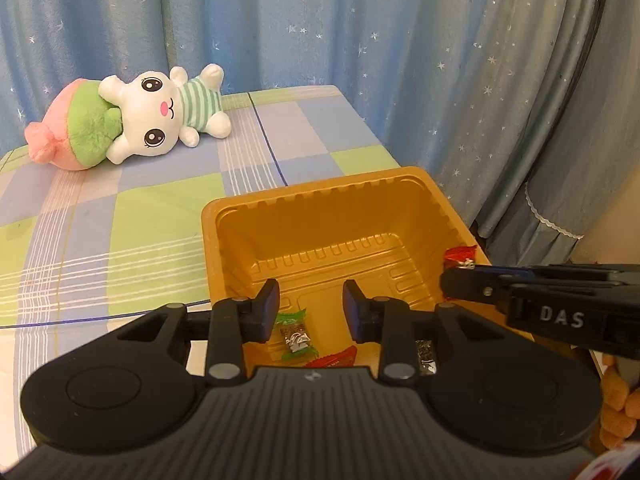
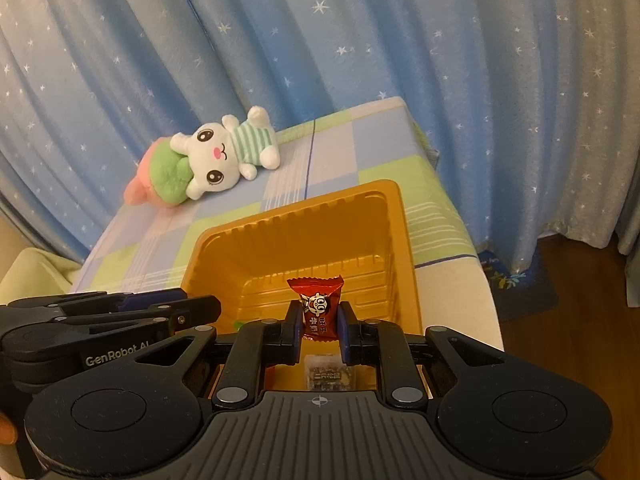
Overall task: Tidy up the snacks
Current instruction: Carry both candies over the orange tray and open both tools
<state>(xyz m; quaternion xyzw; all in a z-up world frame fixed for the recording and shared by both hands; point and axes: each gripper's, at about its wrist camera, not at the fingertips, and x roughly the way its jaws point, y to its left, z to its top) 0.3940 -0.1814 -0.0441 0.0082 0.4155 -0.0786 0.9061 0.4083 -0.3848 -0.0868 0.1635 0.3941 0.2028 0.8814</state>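
Nearest the right wrist camera, the right gripper [image 2: 319, 322] is pinching a red-wrapped candy with a cartoon face [image 2: 317, 305] upright between its blue pads, hovering over the near end of the deep golden-orange plastic tray [image 2: 400, 240]. Below its fingers a clear-wrapped snack with dark print [image 2: 327, 376] is lying on the tray floor (only this view is showing it clearly).

From the left wrist camera, the left gripper [image 1: 311, 308] is hanging over the same tray with its jaws parted a little and nothing between them. Beneath it, a green-ended candy wrapper [image 1: 295, 336] and a red wrapper [image 1: 336, 358] are resting in the tray, both hidden from the right view apart from a green sliver. A dark speckled packet [image 1: 425, 354] is peeking out beside the right finger. At the tray's right rim the right gripper is reaching in from the side, its red candy showing only as a crumpled tip.

Farther back, a white plush rabbit in a green-striped shirt [image 1: 168, 112] is lying against a pink-and-green plush peach [image 1: 76, 136] on the checked pastel tablecloth [image 1: 120, 208], before blue star-print curtains [image 1: 360, 40].
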